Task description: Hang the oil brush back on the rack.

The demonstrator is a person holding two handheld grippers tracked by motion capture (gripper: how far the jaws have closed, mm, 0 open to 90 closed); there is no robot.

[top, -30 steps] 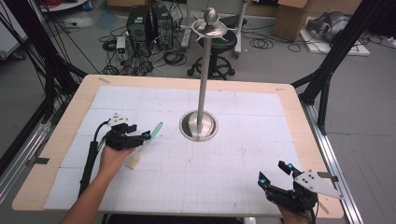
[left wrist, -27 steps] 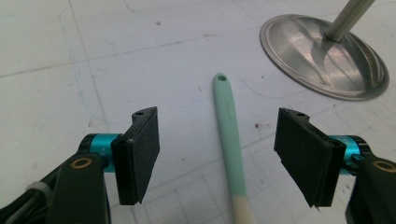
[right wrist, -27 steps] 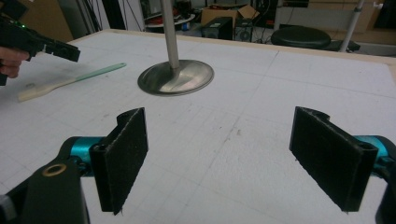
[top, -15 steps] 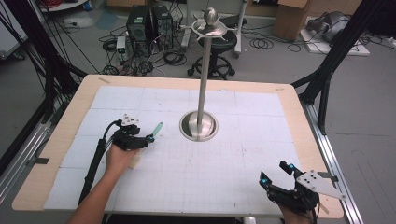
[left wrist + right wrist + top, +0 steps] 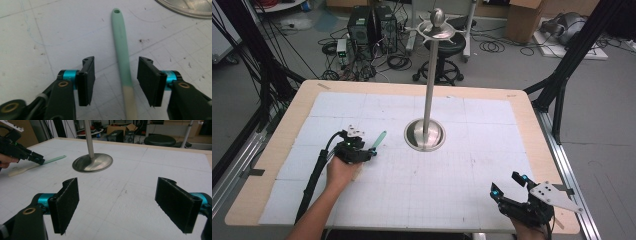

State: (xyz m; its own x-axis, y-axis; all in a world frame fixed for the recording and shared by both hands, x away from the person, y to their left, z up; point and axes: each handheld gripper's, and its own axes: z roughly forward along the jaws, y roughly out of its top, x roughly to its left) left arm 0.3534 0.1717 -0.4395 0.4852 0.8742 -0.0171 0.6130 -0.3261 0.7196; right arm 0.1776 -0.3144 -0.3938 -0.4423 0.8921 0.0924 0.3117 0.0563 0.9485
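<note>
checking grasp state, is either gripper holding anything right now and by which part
Nothing is held. The left gripper is open astride the spatula handle without touching it; the right gripper is open over bare table.

1. The spatula (image 5: pixel 122 60) is a long, thin utensil with a mint-green handle and a cream-coloured other end; the colour changes sharply partway along it.
2. The green end has a small round hole at its tip and gets a little narrower toward this tip.
3. It lies flat on the white gridded mat (image 5: pixel 462 165), on the left half of the table, with the green tip pointing toward the round metal base of the stand (image 5: pixel 425 135).
4. The tip is near this base but does not touch it.
5. In the right gripper view the cream end (image 5: pixel 18 171) looks wider and flatter than the handle.
6. The middle of the spatula lies between the two spread jaws of the left gripper (image 5: pixel 113 82), and neither jaw touches it.
</note>
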